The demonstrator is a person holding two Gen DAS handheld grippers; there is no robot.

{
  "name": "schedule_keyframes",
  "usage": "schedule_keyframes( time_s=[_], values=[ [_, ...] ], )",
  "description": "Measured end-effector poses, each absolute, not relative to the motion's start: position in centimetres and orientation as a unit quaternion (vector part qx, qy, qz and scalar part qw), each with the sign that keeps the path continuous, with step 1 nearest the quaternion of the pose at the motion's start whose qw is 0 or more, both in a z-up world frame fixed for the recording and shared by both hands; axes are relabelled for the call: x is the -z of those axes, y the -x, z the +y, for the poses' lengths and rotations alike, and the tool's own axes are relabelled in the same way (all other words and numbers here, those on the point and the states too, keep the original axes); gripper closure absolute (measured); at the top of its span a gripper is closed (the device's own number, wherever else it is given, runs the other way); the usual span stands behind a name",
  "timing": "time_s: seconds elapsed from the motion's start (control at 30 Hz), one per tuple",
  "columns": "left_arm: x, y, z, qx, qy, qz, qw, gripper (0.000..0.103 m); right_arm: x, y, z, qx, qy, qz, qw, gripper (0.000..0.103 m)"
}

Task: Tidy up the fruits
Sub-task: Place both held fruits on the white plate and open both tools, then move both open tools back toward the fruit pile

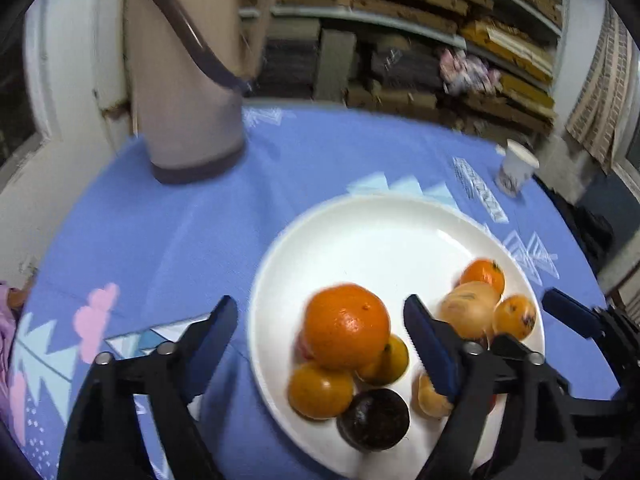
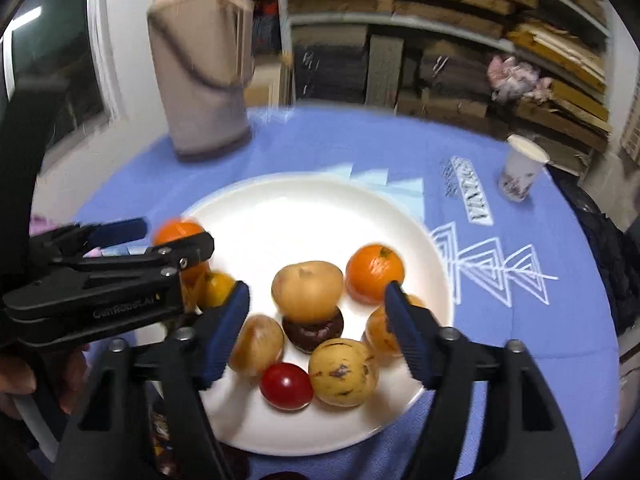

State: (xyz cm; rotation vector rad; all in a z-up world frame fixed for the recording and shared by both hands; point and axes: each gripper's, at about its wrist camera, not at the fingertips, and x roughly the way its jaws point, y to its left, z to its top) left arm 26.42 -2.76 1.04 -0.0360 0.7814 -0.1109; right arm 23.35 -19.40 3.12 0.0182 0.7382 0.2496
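Fruit lies heaped on a white plate point(image 2: 320, 208) on the blue-clothed counter point(image 1: 160, 240): a large orange point(image 1: 346, 326) stacked on smaller orange fruits, a dark round fruit point(image 1: 374, 420) at the near rim, and in the right wrist view a tan fruit point(image 2: 307, 290) sitting on a dark one, a red tomato point(image 2: 286, 386) and a speckled yellow fruit point(image 2: 343, 372). The left gripper point(image 1: 320, 332) has its jaws spread around the large orange, not touching. The right gripper point(image 2: 316, 320) has its jaws spread too, holding nothing. A beige thermos point(image 1: 188, 80) and paper cup point(image 2: 522, 172) stand farther back.
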Motion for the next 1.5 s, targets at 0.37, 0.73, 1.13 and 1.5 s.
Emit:
schedule_keyframes(
  time_s=[0.37,0.73,1.13,1.5],
  values=[
    [-2.9,-21.4,-2.7,0.095,0.008,0.385,0.918,0.017,-6.1,-16.2,-22.0,-0.126,-0.028,0.348,0.928,0.020],
    [-2.4,-15.2,-1.0,0.106,-0.026,0.380,0.919,0.017,-5.0,-9.5,-21.6,-0.145,-0.022,0.367,0.918,0.008],
    [2.0,-10.9,2.0,0.114,0.016,0.431,0.895,0.017,0.8,-5.9,-16.9,-0.181,0.059,0.406,0.894,0.011],
    [2.8,-10.2,2.4,0.120,-0.003,0.436,0.892,0.017,3.5,-7.6,-16.1,-0.197,0.038,0.458,0.866,0.059]
  ],
)
